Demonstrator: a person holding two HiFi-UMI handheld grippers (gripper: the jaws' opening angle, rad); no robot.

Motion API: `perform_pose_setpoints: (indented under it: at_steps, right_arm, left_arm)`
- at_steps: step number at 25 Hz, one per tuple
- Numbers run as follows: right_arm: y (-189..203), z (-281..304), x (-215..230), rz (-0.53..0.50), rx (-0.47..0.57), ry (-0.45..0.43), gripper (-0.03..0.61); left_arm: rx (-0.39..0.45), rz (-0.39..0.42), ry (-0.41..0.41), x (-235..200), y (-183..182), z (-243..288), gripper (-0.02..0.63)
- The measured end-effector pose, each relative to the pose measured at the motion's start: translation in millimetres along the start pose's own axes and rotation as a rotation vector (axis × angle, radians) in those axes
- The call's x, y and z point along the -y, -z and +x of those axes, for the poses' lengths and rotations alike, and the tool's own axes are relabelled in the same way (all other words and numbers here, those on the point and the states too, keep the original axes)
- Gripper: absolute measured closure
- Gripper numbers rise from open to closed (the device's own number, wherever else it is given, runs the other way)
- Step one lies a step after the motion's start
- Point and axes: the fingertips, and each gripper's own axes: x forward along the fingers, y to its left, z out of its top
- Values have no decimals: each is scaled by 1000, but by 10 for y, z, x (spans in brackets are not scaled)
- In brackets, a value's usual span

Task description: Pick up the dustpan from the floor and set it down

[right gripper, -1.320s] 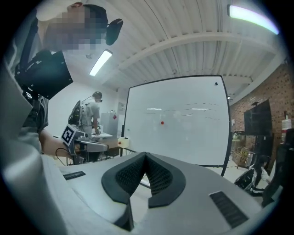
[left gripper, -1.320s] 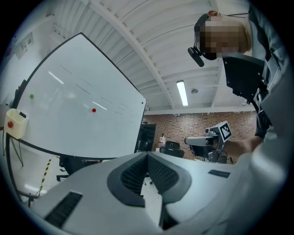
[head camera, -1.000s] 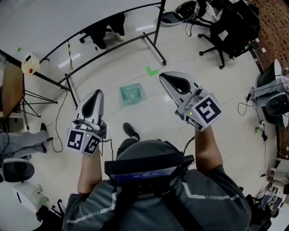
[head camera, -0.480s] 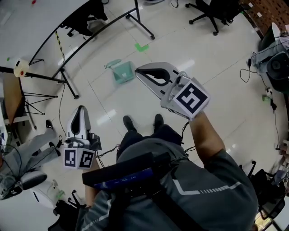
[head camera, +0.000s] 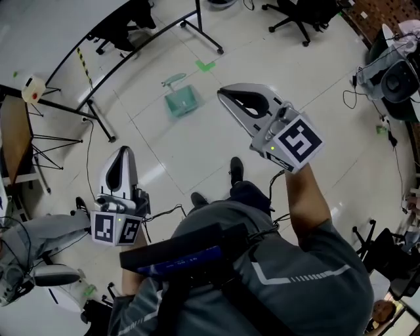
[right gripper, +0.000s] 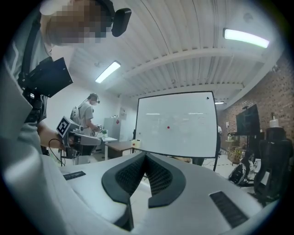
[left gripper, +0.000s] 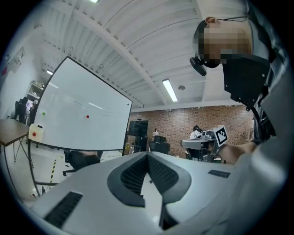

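Observation:
A teal dustpan (head camera: 181, 100) lies on the pale tiled floor, its handle toward the whiteboard stand. Both grippers are held level in the air, well short of it. My right gripper (head camera: 226, 94) is raised at centre right, its tip showing just right of the dustpan in the head view; its jaws are shut on nothing. My left gripper (head camera: 123, 155) hangs lower at the left, also shut and empty. In the left gripper view the closed jaws (left gripper: 148, 154) face a whiteboard; in the right gripper view the jaws (right gripper: 145, 156) do too. Neither gripper view shows the dustpan.
The whiteboard's black wheeled frame (head camera: 197, 29) stands just beyond the dustpan, with a green tape mark (head camera: 205, 65) beside it. Office chairs (head camera: 295, 16) stand at the back right, a wooden table (head camera: 13, 134) at the left. Cables trail across the floor. My shoes (head camera: 236, 170) are below the grippers.
The person has stepped forward across the floor. The left gripper has dropped toward the lower left of the head view; the right one stays raised. Both jaws stay shut.

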Motion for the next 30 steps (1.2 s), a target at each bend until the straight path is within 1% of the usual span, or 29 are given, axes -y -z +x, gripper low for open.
perform_pose_setpoints:
  at_steps: [4, 7, 10, 15, 19, 24, 27, 30]
  right_arm:
    - [-4, 162, -718, -11, -19, 47, 560]
    - [-45, 182, -1062, 5, -18, 72, 560]
    - [-192, 116, -1283, 4, -5, 71, 560]
    - [-551, -93, -1476, 1, 36, 56, 560]
    - [-739, -311, -1590, -1, 43, 48, 560]
    - [-841, -582, -1641, 14, 45, 41, 560]
    - [-896, -760, -1689, 17, 48, 39, 560]
    - [-884, -895, -1602, 15, 49, 40, 560]
  left_arm:
    - [-3, 25, 47, -290, 54, -719, 589]
    - [-4, 28, 90, -332, 92, -966, 589]
    - [11, 10, 96, -251, 15, -1117, 589]
    - [52, 21, 80, -34, -214, -1295, 590]
    - [80, 30, 70, 223, -406, -1422, 589]
    - [92, 44, 51, 491, -520, -1484, 589]
    - [92, 34, 43, 659, -545, -1550, 589]
    - [93, 42, 50, 815, -555, -1474, 589]
